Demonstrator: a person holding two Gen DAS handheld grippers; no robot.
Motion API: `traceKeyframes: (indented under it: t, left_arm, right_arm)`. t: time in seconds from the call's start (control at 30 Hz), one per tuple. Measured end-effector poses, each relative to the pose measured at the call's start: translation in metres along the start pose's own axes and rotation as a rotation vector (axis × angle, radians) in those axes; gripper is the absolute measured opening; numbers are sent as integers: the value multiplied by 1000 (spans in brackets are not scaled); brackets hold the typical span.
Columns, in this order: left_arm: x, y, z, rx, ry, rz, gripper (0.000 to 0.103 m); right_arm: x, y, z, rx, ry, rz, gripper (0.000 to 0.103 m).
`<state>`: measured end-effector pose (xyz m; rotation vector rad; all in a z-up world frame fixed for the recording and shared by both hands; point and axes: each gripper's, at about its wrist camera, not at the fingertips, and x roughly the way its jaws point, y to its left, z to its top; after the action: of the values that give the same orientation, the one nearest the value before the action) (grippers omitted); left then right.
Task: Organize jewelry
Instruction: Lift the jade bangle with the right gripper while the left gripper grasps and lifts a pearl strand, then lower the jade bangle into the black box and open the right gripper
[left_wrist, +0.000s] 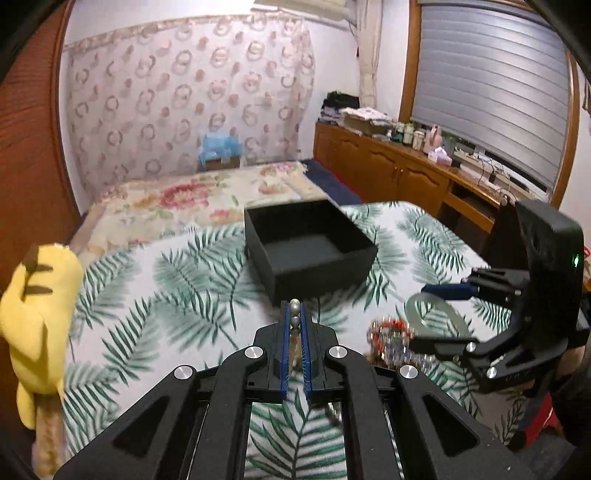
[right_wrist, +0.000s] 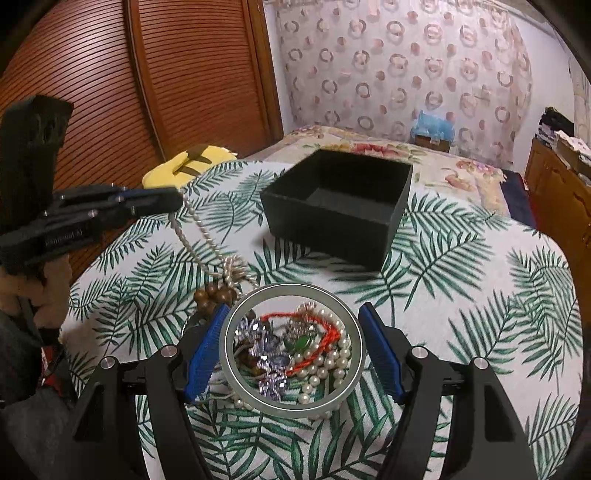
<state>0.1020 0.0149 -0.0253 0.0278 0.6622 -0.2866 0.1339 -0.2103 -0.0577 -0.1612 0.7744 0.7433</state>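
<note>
My left gripper (left_wrist: 294, 314) hides most of the pearl necklace (right_wrist: 201, 230) in its own view; only two beads show there. The jewelry pile (right_wrist: 291, 350) is blurred from the left and partly covered by the bangle (right_wrist: 291, 349). The yellow plush toy (left_wrist: 40, 314) is cut off at the edge.

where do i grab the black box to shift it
Take the black box by its near wall's top edge, from above, one of the fingers inside and one outside. It sits open-topped with thin upright walls, and looks too wide to span whole.
</note>
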Motion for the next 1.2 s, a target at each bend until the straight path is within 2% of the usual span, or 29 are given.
traceKeyframes:
  t: [0.63,0.97,1.2]
  left_arm:
    - [-27,-3,66,43,-127,32,5]
    - [-40,-1,91,45,-175,42,5]
    - [-44,0,109,58,-202,62,5]
  right_arm:
    - [1,-12,39,-29,-57,-42,74]
    - [16,-20,70,-59,-84,-56,74]
    - [41,-30,93,-82,-67,-81,74]
